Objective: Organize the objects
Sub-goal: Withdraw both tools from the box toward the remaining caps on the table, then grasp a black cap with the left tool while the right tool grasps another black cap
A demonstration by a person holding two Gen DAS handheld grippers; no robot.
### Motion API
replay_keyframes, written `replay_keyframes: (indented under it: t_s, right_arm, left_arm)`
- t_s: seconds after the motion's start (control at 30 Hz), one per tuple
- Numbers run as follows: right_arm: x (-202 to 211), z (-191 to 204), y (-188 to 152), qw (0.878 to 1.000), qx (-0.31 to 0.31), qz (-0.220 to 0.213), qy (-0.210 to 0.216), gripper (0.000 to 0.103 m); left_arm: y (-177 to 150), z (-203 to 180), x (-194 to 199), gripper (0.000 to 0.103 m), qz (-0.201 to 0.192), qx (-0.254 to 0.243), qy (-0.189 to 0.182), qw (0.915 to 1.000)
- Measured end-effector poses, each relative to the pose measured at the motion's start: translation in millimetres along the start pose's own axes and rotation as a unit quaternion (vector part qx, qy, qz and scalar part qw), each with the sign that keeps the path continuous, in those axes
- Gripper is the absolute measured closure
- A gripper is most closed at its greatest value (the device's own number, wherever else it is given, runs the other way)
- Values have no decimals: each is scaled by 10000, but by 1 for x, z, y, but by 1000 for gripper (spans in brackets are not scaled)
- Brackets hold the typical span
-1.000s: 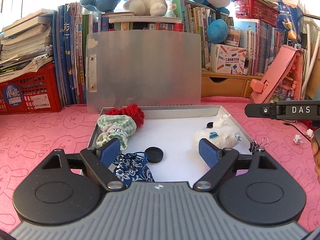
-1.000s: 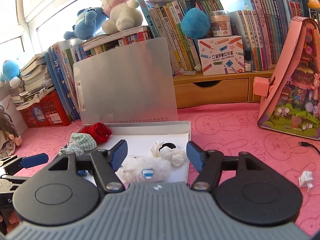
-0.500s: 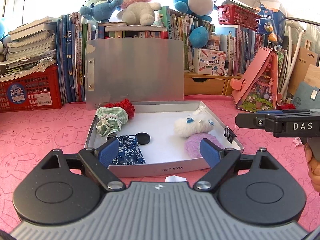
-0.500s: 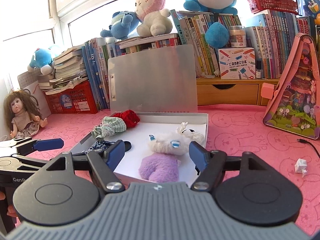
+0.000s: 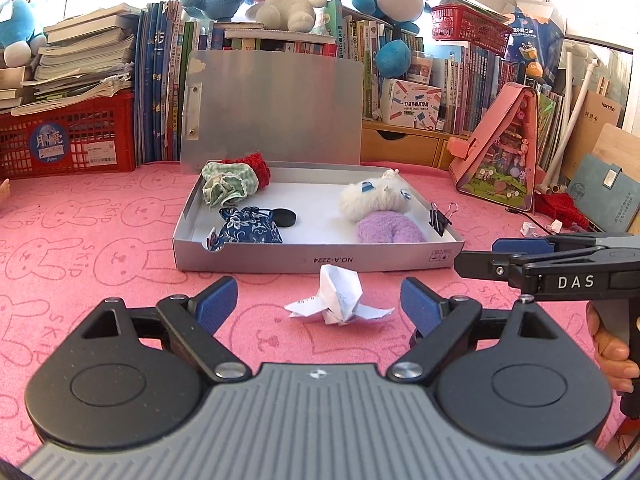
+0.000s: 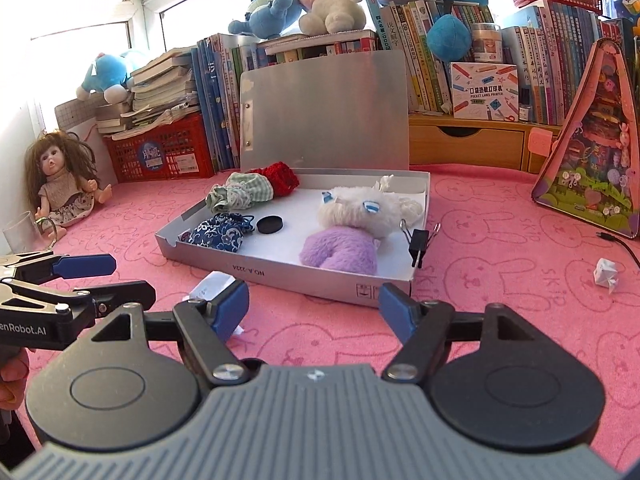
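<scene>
Nearest, the left hand-held gripper (image 5: 319,300) hangs over the pink desk (image 5: 80,264) with its blue pads spread wide and nothing between them; a crumpled white paper (image 5: 338,300) lies on the cloth just ahead of the gap. The right hand-held gripper (image 6: 313,307) is also spread and empty, its jaws having just been opening. Beyond the paper sits the shallow grey box (image 5: 320,258), lid raised at the back. Inside, at the front, lie a blue patterned pouch (image 5: 248,232) on the left and a purple plush piece (image 5: 390,230) on the right, with a black disc (image 5: 283,217) between. A black binder clip (image 5: 439,216) grips the right wall. Farther in are a white fluffy toy (image 5: 374,200), a green checked cloth (image 5: 226,188) and a red knitted piece (image 5: 256,166). Books and plush toys line the back.
</scene>
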State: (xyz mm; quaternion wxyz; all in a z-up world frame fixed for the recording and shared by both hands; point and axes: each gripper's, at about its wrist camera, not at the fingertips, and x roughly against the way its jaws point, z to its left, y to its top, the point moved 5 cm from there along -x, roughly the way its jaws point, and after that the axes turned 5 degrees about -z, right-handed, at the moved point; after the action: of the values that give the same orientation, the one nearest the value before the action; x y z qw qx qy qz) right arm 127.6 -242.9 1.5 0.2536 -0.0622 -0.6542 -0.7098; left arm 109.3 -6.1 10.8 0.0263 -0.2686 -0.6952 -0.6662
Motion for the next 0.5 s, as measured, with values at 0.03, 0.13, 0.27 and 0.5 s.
replay_keyframes:
  t_s: [0.03,0.13,0.27,0.5]
  right_arm:
    - [1,1,-4,10000,19,24,5,21]
    - [2,4,-16,9999,-2,108,83,21]
    - [3,12,-30,9996,130,214,128,21]
    - [3,24,-44,9987,330,318,222,21]
  left_arm:
    - [-4,-1,4,12,4,-16,-11,10000]
    - [-17,-8,17,11,42,-114,-125,9998]
    - [-38,-21,28,11,221,-223,-351,9989]
    - [-64,-40,39,11,394,-488,-561,9965]
